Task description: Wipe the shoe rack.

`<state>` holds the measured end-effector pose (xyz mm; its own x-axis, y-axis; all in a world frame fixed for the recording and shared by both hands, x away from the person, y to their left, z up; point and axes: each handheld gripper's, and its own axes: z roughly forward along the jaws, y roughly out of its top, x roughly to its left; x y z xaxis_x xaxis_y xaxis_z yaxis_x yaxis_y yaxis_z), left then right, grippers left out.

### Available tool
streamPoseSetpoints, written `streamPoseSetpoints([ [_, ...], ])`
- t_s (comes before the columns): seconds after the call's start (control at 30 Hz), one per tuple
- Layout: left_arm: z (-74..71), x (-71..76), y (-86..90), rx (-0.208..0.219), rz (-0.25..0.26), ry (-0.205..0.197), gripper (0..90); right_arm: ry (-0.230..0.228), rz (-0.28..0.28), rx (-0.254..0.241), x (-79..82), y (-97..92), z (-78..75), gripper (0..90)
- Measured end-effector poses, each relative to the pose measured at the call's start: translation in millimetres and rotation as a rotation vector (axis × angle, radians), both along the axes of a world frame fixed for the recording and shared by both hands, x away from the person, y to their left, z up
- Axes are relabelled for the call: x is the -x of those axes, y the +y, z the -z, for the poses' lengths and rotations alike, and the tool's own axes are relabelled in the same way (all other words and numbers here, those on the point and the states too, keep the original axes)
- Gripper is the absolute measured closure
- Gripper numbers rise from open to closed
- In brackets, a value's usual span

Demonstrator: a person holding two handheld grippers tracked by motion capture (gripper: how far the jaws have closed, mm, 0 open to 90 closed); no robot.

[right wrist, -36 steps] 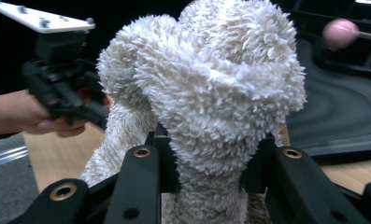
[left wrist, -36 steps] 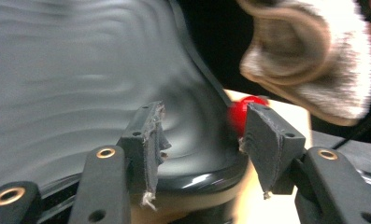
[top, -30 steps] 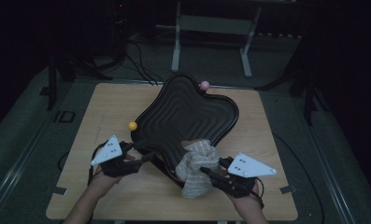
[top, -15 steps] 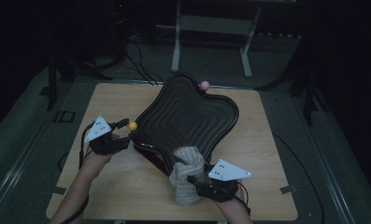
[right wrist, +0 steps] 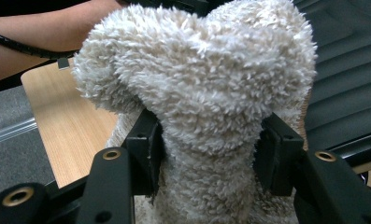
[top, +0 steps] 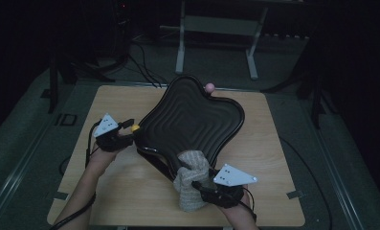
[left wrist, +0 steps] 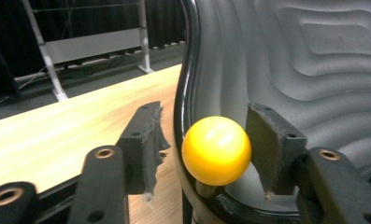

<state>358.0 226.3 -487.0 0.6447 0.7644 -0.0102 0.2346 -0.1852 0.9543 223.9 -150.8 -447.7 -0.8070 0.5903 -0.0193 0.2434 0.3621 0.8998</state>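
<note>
Tabletop (top: 130,191) of pale wood carries a black ridged tray (top: 192,122), its long axis running diagonally from near centre toward the far side. Right gripper (top: 204,184) at the tray's near edge clamps a fluffy cream cloth (right wrist: 197,79) bunched upright between its jaws. Left gripper (left wrist: 202,149) reaches level from the left; its jaws, just closing, straddle a yellow ball (left wrist: 216,150) at the tray rim, one pad touching.

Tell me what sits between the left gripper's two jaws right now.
In the left gripper view, a yellow ball on a short peg and the black tray's rim stand between the jaws of the left gripper; a gap shows beside one jaw.
</note>
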Motion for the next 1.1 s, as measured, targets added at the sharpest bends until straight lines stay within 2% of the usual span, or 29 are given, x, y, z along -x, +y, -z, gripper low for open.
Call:
streamPoseSetpoints([
  [0.07, 0.5, -0.3, -0.9, 0.005, 0.012, -0.001, 51.6, -0.001, 0.001, 0.003, 0.0, 0.3, -0.2, 49.1],
  [0.17, 2.3, -0.3, -3.5, -0.010, 0.013, -0.010, 57.8, -0.001, 0.001, 0.003, 0.0, 0.3, -0.1, 49.2],
  [0.27, 3.8, 0.6, -3.8, -0.008, 0.009, -0.023, 58.3, -0.003, 0.001, 0.005, 0.1, 0.5, 0.0, 49.5],
  [0.33, 4.0, 0.5, -3.3, 0.004, 0.010, -0.015, 58.6, -0.005, 0.002, 0.011, 0.1, 0.9, -0.3, 49.7],
  [0.53, 3.1, 2.9, -2.5, 0.002, 0.006, -0.005, 58.9, -0.009, -0.002, 0.022, -1.0, 0.4, -1.0, 50.3],
  [0.8, 4.5, 12.2, 0.1, 0.006, -0.004, -0.015, 59.0, -0.007, 0.006, 0.029, -5.5, -3.8, -1.7, 50.7],
  [1.1, 5.2, 22.6, 1.9, 0.018, -0.006, -0.009, 59.0, -0.004, 0.025, 0.030, -12.1, -10.9, -2.3, 51.0],
])
